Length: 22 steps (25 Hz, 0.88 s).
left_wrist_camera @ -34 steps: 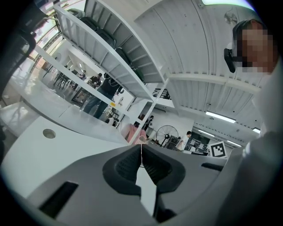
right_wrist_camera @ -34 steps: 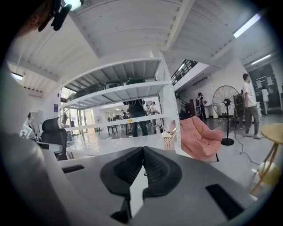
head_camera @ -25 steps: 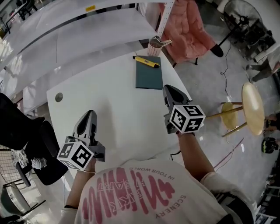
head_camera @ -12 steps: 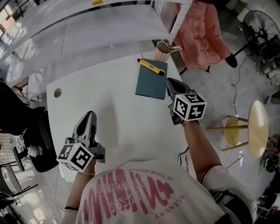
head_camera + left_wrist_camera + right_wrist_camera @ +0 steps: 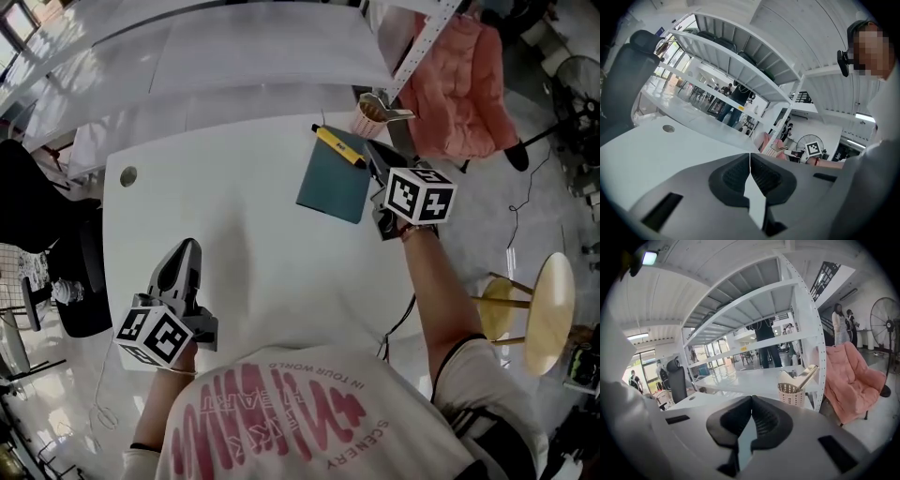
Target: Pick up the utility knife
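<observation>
Hovering at the far right corner of the table, the right gripper has its jaws pressed together with nothing between them, its tip just beside the knife. The yellow knife lies on the far edge of a dark mat, its long axis running on a slant from the far left down toward the near right. The near-right end is the one closest to the gripper. Seen from the head view, the gripper points almost along that same slant, so the knife lies ahead of it and slightly to its left. The right gripper view shows no knife at all, only a basket beyond the closed jaws, which suggests the knife sits below the camera's line of sight. The left gripper, also shut and empty, hangs over the near left of the table, well apart from the mat. The right hand is clearly the nearer one. By the look of it, the jaws must part and dip before they can straddle the knife's narrow body.
</observation>
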Each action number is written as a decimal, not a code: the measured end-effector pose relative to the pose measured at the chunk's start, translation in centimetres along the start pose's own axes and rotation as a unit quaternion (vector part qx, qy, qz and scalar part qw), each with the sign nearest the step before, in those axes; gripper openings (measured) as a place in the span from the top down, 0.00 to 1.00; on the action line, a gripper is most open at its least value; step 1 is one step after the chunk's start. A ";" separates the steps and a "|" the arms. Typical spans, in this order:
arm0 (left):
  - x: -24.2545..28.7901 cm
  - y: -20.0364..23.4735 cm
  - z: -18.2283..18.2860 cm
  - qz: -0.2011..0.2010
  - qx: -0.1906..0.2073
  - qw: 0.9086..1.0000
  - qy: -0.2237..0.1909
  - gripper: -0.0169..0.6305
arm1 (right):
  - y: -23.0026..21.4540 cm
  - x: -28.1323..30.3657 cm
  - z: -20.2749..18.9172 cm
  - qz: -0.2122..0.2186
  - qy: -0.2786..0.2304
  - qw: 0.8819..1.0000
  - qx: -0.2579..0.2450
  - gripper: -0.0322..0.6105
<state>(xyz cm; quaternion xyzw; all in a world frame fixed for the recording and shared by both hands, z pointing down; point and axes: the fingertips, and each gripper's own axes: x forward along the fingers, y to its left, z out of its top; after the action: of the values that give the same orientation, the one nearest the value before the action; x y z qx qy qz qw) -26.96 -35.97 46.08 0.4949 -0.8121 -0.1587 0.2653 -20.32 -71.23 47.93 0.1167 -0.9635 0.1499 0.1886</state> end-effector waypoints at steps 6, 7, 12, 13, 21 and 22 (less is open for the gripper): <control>0.3 -0.6 -1.3 0.019 -0.004 1.000 0.001 0.93 | 0.1 3.0 1.3 0.064 0.006 0.997 -0.040 0.93; 0.3 -0.7 -1.5 0.023 0.001 1.000 0.005 0.93 | 0.0 3.6 1.0 0.072 0.014 0.996 -0.050 0.93; -0.4 -0.4 -2.3 0.053 0.004 0.999 0.003 0.93 | -1.2 6.8 -0.8 0.090 0.060 0.991 -0.076 0.93; -0.7 -0.1 -2.6 0.060 -0.003 0.998 0.002 0.93 | -1.4 7.3 -1.2 0.095 0.069 0.990 -0.073 0.93; -1.9 1.4 -3.9 0.104 -0.036 0.994 -0.011 0.93 | -2.7 10.1 -4.4 0.107 0.143 0.975 -0.135 0.83; -1.7 1.2 -3.8 0.103 -0.037 0.994 -0.011 0.93 | -2.7 10.3 -4.6 0.112 0.149 0.972 -0.140 0.78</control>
<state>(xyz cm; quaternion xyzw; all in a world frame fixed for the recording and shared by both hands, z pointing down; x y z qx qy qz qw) -24.96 -33.85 49.37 0.3962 -0.8553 -0.1660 0.2896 -27.32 -73.90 56.71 -0.0429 -0.9428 0.0495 0.3270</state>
